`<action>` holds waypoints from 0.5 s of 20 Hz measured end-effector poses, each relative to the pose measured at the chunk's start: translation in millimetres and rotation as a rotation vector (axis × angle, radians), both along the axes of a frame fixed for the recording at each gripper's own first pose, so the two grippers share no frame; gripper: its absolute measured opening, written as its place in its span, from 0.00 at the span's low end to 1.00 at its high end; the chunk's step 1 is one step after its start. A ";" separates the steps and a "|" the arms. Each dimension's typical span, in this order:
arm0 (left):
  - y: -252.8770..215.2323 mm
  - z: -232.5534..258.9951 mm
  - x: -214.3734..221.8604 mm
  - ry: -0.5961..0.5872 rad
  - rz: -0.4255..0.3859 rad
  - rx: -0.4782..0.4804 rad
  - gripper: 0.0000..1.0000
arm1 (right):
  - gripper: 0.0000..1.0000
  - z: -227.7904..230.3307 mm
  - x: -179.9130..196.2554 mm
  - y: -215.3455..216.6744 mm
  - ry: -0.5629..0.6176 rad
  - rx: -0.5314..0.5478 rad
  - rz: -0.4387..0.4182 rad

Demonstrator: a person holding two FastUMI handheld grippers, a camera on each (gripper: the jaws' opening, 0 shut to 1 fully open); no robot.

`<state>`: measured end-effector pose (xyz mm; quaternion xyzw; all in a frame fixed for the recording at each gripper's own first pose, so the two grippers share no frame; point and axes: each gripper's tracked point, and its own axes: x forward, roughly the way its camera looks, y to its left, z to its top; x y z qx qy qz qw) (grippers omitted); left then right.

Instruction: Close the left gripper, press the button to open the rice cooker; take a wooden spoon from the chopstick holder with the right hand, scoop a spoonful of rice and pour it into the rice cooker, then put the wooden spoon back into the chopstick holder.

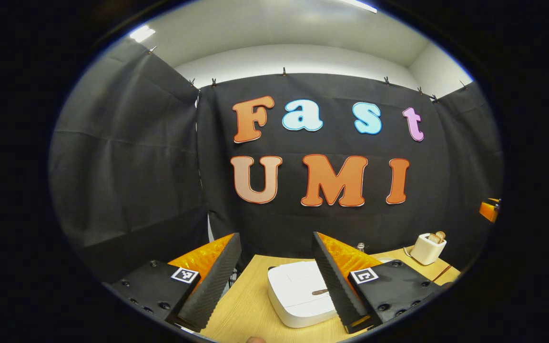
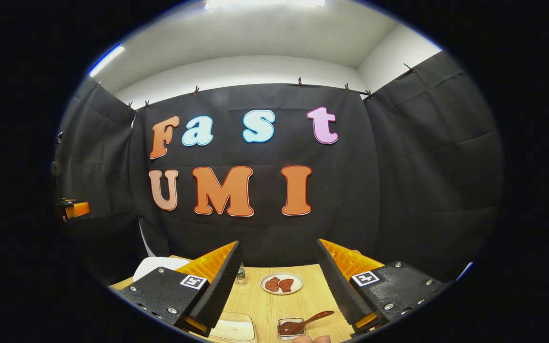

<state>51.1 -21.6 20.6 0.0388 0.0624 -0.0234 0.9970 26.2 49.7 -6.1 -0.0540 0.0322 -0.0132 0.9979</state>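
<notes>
Left gripper view: wide-open left tongs (image 1: 277, 281) hover above the rigid, smooth white rice cooker (image 1: 298, 293), likely needing only a firm, closed-tip press on its lid button.

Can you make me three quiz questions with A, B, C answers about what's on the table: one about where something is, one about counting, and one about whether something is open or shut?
1. Where is the white rice cooker in the left gripper view?
A. Hanging on the wall
B. On the wooden table, seen between the left gripper fingers
C. On the plate

2. How many reddish pieces lie on the round plate?
A. Two
B. Five
C. None

3. What state is the rice cooker lid in?
A. Wide open
B. Taken off
C. Closed

Answers:
1 B, it sits on the tabletop between the spread fingers.
2 A, two pieces lie side by side.
3 C, the lid lies flat on the body.
</notes>
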 end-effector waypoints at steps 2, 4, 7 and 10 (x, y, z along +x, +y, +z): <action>1.1 -1.4 0.1 0.003 0.002 0.003 1.00 | 0.95 -0.7 -0.3 0.0 0.001 -0.006 0.000; 1.8 -0.1 0.8 0.002 0.005 0.011 1.00 | 0.95 0.3 -0.1 -0.4 0.000 -0.011 0.001; 2.0 -1.4 0.7 0.003 0.005 0.011 1.00 | 0.95 -1.5 0.9 -0.3 0.006 -0.006 -0.002; 1.7 -1.5 -0.6 0.006 0.001 0.009 1.00 | 0.95 -3.6 1.3 2.9 0.014 -0.007 0.009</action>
